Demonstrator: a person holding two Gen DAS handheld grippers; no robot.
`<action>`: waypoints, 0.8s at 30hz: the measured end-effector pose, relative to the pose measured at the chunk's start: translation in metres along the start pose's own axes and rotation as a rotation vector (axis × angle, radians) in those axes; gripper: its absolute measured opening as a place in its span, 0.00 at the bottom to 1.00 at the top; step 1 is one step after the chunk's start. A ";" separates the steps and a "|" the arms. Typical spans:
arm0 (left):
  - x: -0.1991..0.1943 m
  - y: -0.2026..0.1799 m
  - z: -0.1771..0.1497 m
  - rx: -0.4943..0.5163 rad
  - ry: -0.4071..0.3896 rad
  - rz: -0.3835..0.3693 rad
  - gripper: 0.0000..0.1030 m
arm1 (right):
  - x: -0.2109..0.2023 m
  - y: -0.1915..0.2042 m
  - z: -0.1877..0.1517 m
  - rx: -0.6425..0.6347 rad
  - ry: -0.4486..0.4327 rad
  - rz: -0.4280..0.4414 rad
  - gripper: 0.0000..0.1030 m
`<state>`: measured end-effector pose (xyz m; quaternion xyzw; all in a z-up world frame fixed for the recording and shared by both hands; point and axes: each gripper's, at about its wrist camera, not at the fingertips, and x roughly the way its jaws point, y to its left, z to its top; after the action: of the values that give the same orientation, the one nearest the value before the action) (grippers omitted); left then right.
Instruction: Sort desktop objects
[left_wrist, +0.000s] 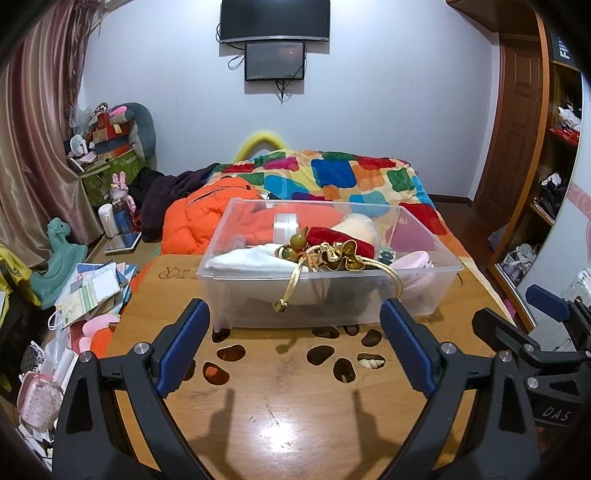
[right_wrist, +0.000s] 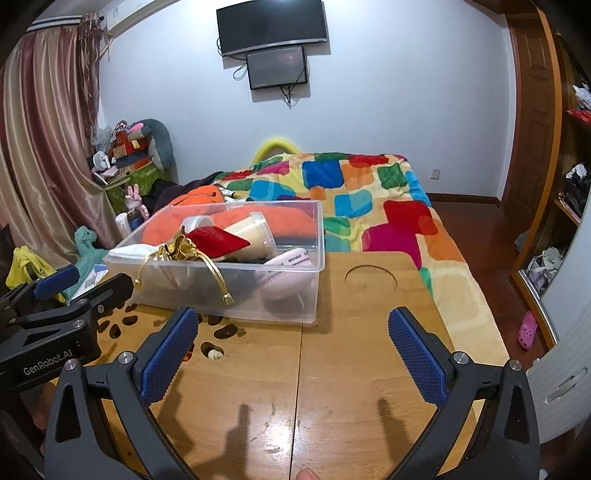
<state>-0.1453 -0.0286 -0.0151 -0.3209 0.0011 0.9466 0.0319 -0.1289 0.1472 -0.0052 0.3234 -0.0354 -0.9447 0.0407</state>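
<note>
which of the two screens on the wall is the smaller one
The lower screen, hanging just beneath the big black TV. It is narrower and has cables dangling below it.

Clear plastic bin (left_wrist: 332, 291) sits upright on the wooden table, up at twelve o'clock in the left wrist view, ten o'clock in the right. It's packed: a red velvet pouch (right_wrist: 218, 240) with gold ribbon (left_wrist: 334, 258) spilling over the near wall, white cloth (left_wrist: 243, 260) at nine o'clock inside, a pink fan (right_wrist: 291, 273) at three, a cream cup (right_wrist: 255, 230) tipped on its side behind.
</note>
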 end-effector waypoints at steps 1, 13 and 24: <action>0.002 0.000 0.000 0.001 0.004 -0.001 0.92 | 0.002 -0.001 0.000 0.001 0.005 0.001 1.00; 0.011 -0.004 0.000 0.019 0.004 0.004 0.91 | 0.017 0.002 -0.002 -0.010 0.043 0.010 1.00; 0.014 -0.001 0.000 0.010 0.010 -0.004 0.92 | 0.021 0.003 -0.004 -0.012 0.057 0.011 1.00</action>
<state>-0.1559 -0.0263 -0.0237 -0.3253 0.0052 0.9449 0.0356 -0.1434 0.1422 -0.0209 0.3496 -0.0302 -0.9351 0.0487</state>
